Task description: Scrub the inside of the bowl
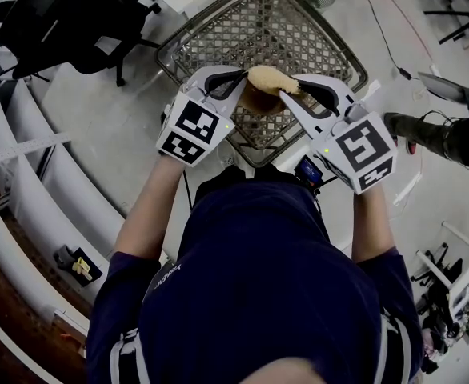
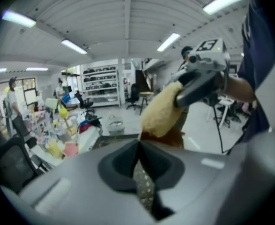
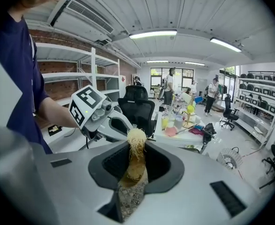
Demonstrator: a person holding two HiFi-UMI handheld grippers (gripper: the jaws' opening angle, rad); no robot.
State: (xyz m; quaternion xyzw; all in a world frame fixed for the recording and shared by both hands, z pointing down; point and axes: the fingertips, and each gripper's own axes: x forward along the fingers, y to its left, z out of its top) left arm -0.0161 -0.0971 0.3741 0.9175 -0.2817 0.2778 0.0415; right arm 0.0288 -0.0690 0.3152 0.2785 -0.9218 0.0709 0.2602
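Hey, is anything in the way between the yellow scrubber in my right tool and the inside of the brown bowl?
Nothing visible. The right tool holds the yellow fibrous scrubber at the mouth of the round brown bowl, which the left tool grips by its rim above the wire basket.

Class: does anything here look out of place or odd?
Nothing is spilled or damaged. Only oddity: the small brown bowl, pinched by the left gripper, hangs in mid-air over a wire basket while the right gripper holds a yellow fibrous scrubber in it.
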